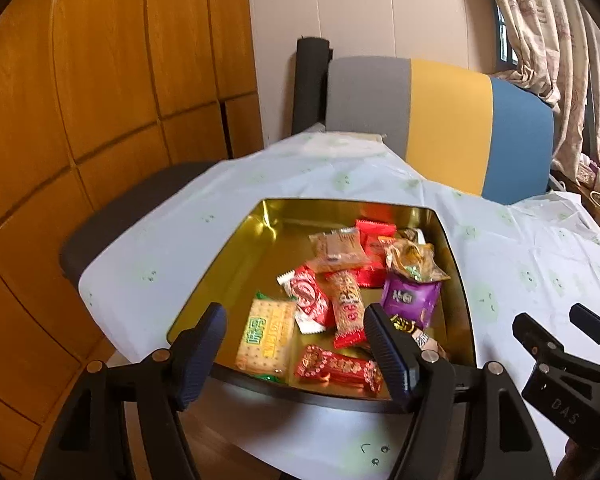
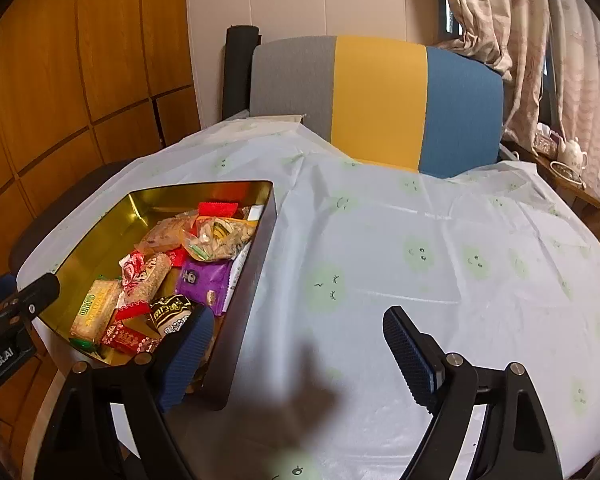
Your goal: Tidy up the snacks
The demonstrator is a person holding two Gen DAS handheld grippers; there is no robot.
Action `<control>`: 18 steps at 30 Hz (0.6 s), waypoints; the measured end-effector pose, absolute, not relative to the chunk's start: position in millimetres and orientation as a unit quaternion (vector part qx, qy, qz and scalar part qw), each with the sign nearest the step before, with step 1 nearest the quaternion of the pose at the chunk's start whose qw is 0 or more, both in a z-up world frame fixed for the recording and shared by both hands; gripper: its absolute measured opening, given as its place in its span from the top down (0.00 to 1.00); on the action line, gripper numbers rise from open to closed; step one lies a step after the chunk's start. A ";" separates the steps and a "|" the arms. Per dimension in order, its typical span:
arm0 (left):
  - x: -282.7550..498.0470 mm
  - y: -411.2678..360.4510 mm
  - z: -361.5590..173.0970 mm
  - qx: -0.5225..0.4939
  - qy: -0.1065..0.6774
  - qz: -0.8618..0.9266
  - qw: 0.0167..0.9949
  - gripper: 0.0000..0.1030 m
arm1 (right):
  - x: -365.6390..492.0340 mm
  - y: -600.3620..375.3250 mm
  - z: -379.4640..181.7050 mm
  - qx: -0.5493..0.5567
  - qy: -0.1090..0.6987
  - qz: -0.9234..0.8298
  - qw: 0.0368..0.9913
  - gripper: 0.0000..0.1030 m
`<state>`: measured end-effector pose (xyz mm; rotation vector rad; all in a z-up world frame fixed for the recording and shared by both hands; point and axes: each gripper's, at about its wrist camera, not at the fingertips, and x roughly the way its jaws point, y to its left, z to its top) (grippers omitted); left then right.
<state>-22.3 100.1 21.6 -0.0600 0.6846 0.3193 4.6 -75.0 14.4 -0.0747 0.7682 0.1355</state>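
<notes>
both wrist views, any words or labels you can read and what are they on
"DAS": right gripper body, left wrist view.
"nRobot.AI", first letters cut off: left gripper body, right wrist view.
Snack wrappers in the gold tin, such as the purple packet: printed, too blurred to read.

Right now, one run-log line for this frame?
stage: snacks in gold tin | left gripper: open, empty, over tin | right gripper: open, empty, over tablecloth | loose snacks on cloth: none seen

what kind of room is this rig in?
Most likely a home, a living or dining room. A tablecloth with green cartoon faces covers the table, a grey, yellow and blue chair is pushed against it, patterned curtains hang by a window, and wooden cabinet panels line the wall.
</notes>
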 end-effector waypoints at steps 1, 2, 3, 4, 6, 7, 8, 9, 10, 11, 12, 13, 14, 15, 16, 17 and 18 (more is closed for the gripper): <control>-22.7 100.6 23.2 -0.032 0.332 0.157 0.930 0.30 | 3.5 -73.9 15.3 -0.038 0.372 0.067 0.925 0.15; -23.0 100.9 24.3 -0.034 0.330 0.159 0.930 0.30 | 2.6 -73.1 16.1 -0.040 0.370 0.069 0.926 0.15; -23.4 101.5 25.3 -0.035 0.327 0.162 0.930 0.30 | 1.9 -71.8 16.2 -0.043 0.369 0.070 0.926 0.14; -24.0 101.4 25.9 -0.035 0.325 0.162 0.931 0.30 | 1.4 -71.3 16.3 -0.043 0.369 0.072 0.926 0.14; -25.3 101.7 27.4 -0.035 0.319 0.158 0.934 0.30 | 0.7 -70.7 16.2 -0.044 0.369 0.074 0.925 0.14; -25.7 102.1 27.6 -0.037 0.318 0.155 0.935 0.30 | 0.5 -70.2 16.2 -0.045 0.369 0.075 0.925 0.14; -25.9 101.8 27.7 -0.039 0.318 0.154 0.935 0.30 | 0.1 -69.6 16.1 -0.046 0.369 0.075 0.925 0.14; -25.5 101.8 27.6 -0.039 0.319 0.153 0.935 0.30 | -0.2 -69.0 15.9 -0.046 0.369 0.076 0.925 0.14; -25.5 102.0 27.5 -0.039 0.319 0.154 0.934 0.30 | -0.2 -68.5 15.6 -0.047 0.369 0.076 0.925 0.14; -25.4 102.2 27.4 -0.040 0.319 0.153 0.934 0.30 | -0.1 -68.0 14.9 -0.048 0.370 0.077 0.925 0.14; -25.3 102.8 27.3 -0.040 0.320 0.154 0.934 0.30 | -0.3 -67.7 14.5 -0.049 0.370 0.077 0.925 0.14; -26.1 102.6 27.3 -0.041 0.319 0.154 0.934 0.30 | -0.5 -67.2 14.4 -0.049 0.370 0.077 0.925 0.14; -26.5 102.7 27.6 -0.042 0.317 0.153 0.935 0.30 | -0.8 -66.9 14.3 -0.049 0.370 0.078 0.925 0.14; -27.1 102.8 28.1 -0.043 0.315 0.153 0.936 0.30 | -0.9 -66.4 14.1 -0.050 0.369 0.078 0.925 0.14; -27.6 102.7 28.6 -0.042 0.313 0.154 0.936 0.30 | -1.0 -65.9 14.0 -0.050 0.369 0.078 0.925 0.14; -27.8 102.8 28.7 -0.042 0.313 0.154 0.936 0.30 | -0.9 -65.0 14.0 -0.050 0.369 0.077 0.925 0.14; -27.8 102.9 28.8 -0.043 0.313 0.153 0.936 0.30 | -1.0 -64.6 14.0 -0.050 0.369 0.077 0.925 0.14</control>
